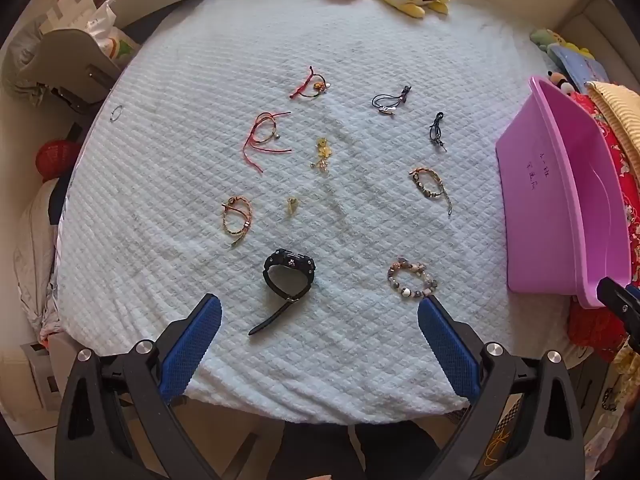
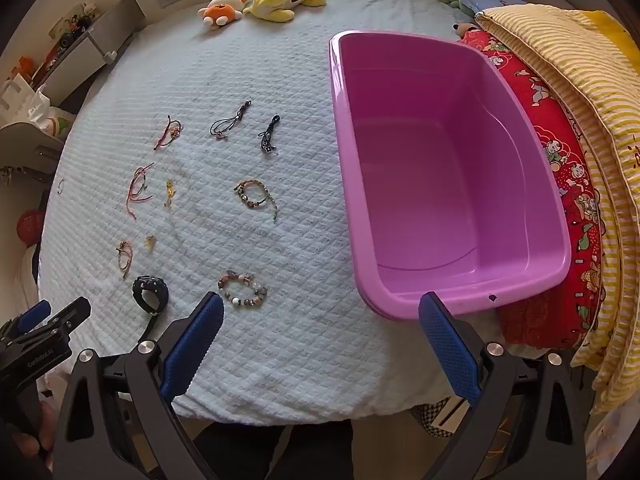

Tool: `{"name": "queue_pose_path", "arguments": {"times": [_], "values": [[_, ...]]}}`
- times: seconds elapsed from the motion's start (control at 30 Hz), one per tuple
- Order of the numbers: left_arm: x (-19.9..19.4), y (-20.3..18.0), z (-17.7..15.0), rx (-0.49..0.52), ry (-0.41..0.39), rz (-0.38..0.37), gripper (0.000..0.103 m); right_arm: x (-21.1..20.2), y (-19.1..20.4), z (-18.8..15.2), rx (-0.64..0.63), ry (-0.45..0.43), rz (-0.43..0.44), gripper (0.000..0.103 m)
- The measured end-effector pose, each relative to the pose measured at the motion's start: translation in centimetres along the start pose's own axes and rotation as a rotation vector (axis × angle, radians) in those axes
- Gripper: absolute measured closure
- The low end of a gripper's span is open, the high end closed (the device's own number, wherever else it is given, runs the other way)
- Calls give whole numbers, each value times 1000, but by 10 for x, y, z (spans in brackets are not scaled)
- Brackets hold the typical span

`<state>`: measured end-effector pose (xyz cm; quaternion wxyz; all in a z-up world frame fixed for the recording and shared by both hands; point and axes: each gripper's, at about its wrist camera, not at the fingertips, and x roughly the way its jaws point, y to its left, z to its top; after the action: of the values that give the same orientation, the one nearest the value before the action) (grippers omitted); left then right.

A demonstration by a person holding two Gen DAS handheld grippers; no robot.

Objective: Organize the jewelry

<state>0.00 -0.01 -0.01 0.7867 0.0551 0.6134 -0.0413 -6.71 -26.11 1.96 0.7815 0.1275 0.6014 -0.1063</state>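
Hovering over the near edge of the bed, the left gripper (image 1: pixel 320 316) and the right gripper (image 2: pixel 321 314) were both wide apart and held nothing. Just past them lay a black watch (image 1: pixel 287 276) and a bead bracelet (image 1: pixel 412 279). Farther back, string bracelets (image 1: pixel 264 136) were spread out on the white blanket (image 1: pixel 360 352). The pink tub (image 2: pixel 440 168) sat to the right, with nothing in it.

Cord and beaded bracelets lie scattered mid-frame on the pale quilted bed; a black watch (image 1: pixel 287 276) and a beaded bracelet (image 1: pixel 412 279) lie lowest, with an empty pink tub (image 2: pixel 440 176) at right.
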Motion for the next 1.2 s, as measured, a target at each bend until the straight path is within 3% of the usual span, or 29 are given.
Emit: {"name": "queue_pose_path", "arguments": {"times": [1.2], "values": [[-4, 7, 0, -9, -24, -12, 6, -4, 2, 2, -4, -8, -6, 9]]}}
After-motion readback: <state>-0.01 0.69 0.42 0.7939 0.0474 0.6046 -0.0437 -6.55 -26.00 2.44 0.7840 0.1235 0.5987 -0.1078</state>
